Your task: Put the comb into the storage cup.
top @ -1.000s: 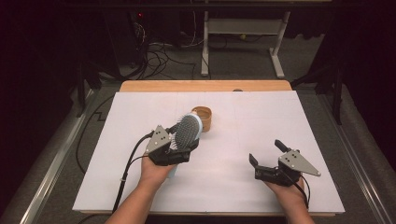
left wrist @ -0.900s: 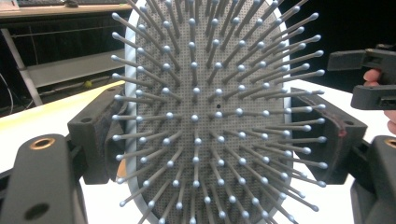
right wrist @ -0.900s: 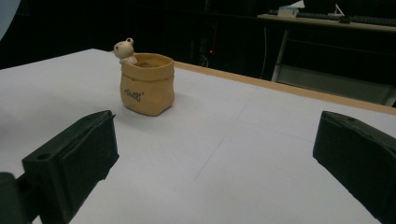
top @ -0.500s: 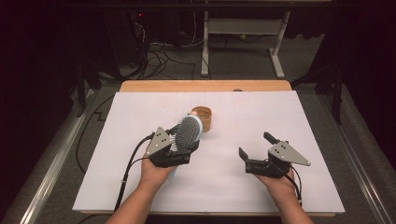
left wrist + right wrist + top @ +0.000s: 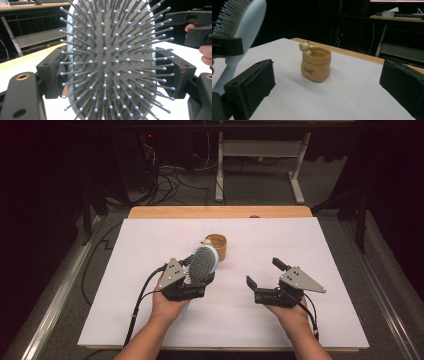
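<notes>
— Two grippers are over the white table sheet (image 5: 150, 320) in the high view, yes?
— Yes. The left gripper (image 5: 197, 270) holds a pale blue hairbrush (image 5: 202, 264) by the head, bristles facing up. The right gripper (image 5: 265, 272) is apart from it, its jaws wide and with nothing between them. A tan bag-shaped pot (image 5: 219, 246) stands just behind the brush.
— And the left gripper view?
— Both jaws press on the edges of the hairbrush (image 5: 112, 62); the bristles face the camera.
— The right gripper view?
— The jaws stand wide. The pot (image 5: 315, 65), with a small bear figure (image 5: 305, 48) at its rim, stands upright on the sheet ahead.
</notes>
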The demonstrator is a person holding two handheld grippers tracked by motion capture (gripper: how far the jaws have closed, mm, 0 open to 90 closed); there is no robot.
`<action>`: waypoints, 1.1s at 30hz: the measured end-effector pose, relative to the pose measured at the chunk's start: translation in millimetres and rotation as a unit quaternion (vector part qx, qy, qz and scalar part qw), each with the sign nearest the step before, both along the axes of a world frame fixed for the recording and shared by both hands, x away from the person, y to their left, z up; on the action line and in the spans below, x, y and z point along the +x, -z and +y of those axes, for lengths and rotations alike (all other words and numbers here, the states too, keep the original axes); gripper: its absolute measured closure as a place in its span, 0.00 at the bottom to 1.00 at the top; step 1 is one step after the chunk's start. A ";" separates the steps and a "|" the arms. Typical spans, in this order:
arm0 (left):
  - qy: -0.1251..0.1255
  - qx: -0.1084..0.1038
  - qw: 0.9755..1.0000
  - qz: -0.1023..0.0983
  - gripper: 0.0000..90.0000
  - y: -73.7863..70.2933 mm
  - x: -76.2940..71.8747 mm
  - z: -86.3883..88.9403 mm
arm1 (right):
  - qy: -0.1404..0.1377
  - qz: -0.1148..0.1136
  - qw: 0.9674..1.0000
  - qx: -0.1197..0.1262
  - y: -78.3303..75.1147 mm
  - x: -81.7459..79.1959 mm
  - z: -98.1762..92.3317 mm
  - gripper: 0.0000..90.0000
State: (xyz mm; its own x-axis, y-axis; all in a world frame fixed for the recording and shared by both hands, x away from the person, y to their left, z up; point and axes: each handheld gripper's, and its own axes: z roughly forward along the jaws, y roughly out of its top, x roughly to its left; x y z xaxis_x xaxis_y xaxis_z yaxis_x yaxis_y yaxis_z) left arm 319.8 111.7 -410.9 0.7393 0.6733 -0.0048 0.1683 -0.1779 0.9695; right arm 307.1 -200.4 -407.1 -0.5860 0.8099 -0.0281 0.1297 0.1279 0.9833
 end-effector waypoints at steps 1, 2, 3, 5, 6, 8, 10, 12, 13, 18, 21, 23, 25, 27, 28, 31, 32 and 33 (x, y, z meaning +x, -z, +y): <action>0.000 0.000 1.000 0.000 0.23 0.0 0.0 0.0 | -0.001 0.000 1.000 0.001 -1.0 -0.2 1.2 0.01; 0.001 0.002 1.000 -0.001 0.23 0.4 -0.7 -1.1 | -0.005 -0.002 1.000 0.002 -2.7 -0.2 3.0 0.01; 0.002 0.002 1.000 -0.002 0.23 0.5 -1.1 -1.7 | -0.007 -0.002 1.000 0.003 -3.6 -0.4 4.2 0.01; 0.004 0.002 1.000 -0.003 0.23 0.7 -1.9 -2.8 | -0.012 -0.002 1.000 0.007 -6.0 -0.4 7.3 0.01; 0.005 0.003 1.000 -0.004 0.23 0.8 -2.3 -3.2 | -0.015 -0.001 1.000 0.009 -7.1 -0.3 8.7 0.01; 0.007 0.002 1.000 -0.005 0.23 0.9 -3.2 -4.4 | -0.020 0.001 1.000 0.017 -9.0 -0.5 11.2 0.01; 0.007 0.002 1.000 -0.005 0.23 1.0 -3.5 -4.9 | -0.023 0.001 1.000 0.020 -10.1 -0.7 13.3 0.01; 0.009 0.002 1.000 -0.004 0.23 1.2 -4.1 -6.5 | -0.026 0.000 0.999 0.024 -11.5 -0.9 15.6 0.01; 0.011 0.002 1.000 -0.004 0.23 1.9 -5.0 -9.3 | -0.029 -0.002 0.999 0.024 -12.4 -1.0 17.1 0.01; 0.017 0.005 1.000 -0.007 0.23 1.6 -7.3 -14.2 | -0.038 -0.005 0.999 0.026 -17.1 -1.4 23.3 0.01; 0.019 0.005 1.000 -0.008 0.23 1.6 -8.0 -15.8 | -0.042 -0.010 0.999 0.025 -21.2 -1.9 27.7 0.02; 0.020 0.007 1.000 -0.008 0.23 1.8 -8.4 -17.0 | -0.043 -0.011 0.999 0.026 -23.0 -2.2 29.9 0.02; 0.022 0.007 1.000 -0.009 0.23 1.9 -9.5 -18.9 | -0.050 -0.011 0.998 0.027 -26.6 -2.2 34.6 0.02; 0.022 0.007 1.000 -0.010 0.23 2.0 -10.1 -19.7 | -0.054 -0.012 0.998 0.029 -28.9 -2.5 38.9 0.02; 0.023 0.006 1.000 -0.010 0.23 2.0 -10.4 -20.1 | -0.057 -0.013 0.998 0.029 -29.9 -2.4 41.0 0.02; 0.025 0.008 1.000 -0.011 0.23 2.4 -11.1 -21.6 | -0.065 -0.011 0.997 0.032 -31.9 -1.9 46.8 0.02; 0.026 0.008 1.000 -0.010 0.23 2.7 -11.2 -22.4 | -0.067 -0.011 0.997 0.033 -32.2 -1.6 48.6 0.03; 0.026 0.009 1.000 -0.009 0.23 2.9 -11.5 -23.3 | -0.069 -0.010 0.997 0.035 -32.5 -1.2 50.3 0.03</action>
State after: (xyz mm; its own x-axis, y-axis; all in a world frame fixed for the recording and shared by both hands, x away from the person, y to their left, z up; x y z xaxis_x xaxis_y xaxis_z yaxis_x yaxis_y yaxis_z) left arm 308.3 88.4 -413.8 0.7735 0.6334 0.0208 0.1402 -0.2030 0.9691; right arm 305.9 -150.0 -374.6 -0.6923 0.7215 0.0130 0.0953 0.0737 0.9927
